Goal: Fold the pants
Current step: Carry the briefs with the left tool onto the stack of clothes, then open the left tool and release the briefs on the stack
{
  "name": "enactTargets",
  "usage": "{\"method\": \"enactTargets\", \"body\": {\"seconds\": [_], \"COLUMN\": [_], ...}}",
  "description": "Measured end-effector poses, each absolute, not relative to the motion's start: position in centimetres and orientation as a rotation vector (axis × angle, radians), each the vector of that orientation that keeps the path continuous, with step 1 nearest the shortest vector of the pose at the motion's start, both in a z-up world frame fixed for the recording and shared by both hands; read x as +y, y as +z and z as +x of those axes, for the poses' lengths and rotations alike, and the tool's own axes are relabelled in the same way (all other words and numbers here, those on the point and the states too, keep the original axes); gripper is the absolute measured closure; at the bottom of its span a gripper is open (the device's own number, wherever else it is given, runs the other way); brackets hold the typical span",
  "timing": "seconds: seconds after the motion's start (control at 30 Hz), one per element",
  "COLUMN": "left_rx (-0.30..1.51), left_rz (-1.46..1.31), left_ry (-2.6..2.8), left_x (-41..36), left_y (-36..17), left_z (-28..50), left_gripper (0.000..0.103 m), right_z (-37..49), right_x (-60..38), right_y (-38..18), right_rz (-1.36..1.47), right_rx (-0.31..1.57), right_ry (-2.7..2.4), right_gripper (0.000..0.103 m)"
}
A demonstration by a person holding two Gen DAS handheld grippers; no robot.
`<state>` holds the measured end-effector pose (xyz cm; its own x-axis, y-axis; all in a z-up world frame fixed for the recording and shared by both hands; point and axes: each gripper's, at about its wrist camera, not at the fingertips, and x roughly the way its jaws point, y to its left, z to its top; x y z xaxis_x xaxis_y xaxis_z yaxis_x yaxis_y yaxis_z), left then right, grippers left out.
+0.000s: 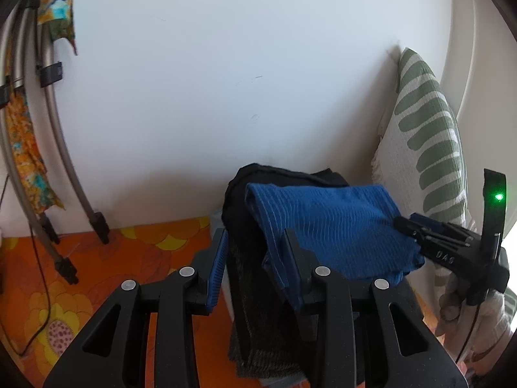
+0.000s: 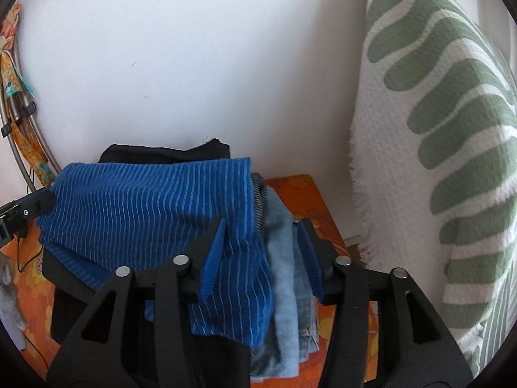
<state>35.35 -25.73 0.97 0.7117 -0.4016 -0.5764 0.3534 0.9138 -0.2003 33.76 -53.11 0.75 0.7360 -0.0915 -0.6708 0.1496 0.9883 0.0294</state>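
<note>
Blue striped pants [image 2: 155, 213] folded atop clothes stack [image 2: 284, 274], ahead of both tools. Left gripper [image 1: 255, 268] and right gripper [image 2: 261, 252]: 2 jaws wide, gripping nothing. Risk: overhanging fold snags on fingers, slides off, topples stack.

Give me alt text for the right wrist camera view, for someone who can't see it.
Folded blue striped pants lie atop a stack of folded clothes on an orange floral cloth, with the open right gripper straddling the stack's edge. A green-and-white patterned cushion leans against the white wall at right.
</note>
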Motion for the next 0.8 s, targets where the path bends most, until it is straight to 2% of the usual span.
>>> {"method": "enactTargets", "body": {"seconds": [0.53, 0.63, 0.8], "left_rx": [0.600, 0.575, 0.531], "left_rz": [-0.051, -0.046, -0.028], "left_ry": [-0.429, -0.434, -0.460], "left_x": [-21.9, -21.2, -20.2], "left_y": [5.0, 6.3, 8.3], "left_z": [25.6, 22.9, 18.2], "left_gripper": [0.070, 0.064, 0.061], "right_z": [23.2, 20.3, 15.5], "right_x": [-50.1, -48.5, -45.1], "right_y": [4.7, 6.3, 8.9], "right_rz": [0.138, 0.132, 0.099], "right_rx": [0.652, 0.615, 0.563], "right_ry": [-0.135, -0.122, -0.105], "right_gripper": [0.050, 0.048, 0.044]}}
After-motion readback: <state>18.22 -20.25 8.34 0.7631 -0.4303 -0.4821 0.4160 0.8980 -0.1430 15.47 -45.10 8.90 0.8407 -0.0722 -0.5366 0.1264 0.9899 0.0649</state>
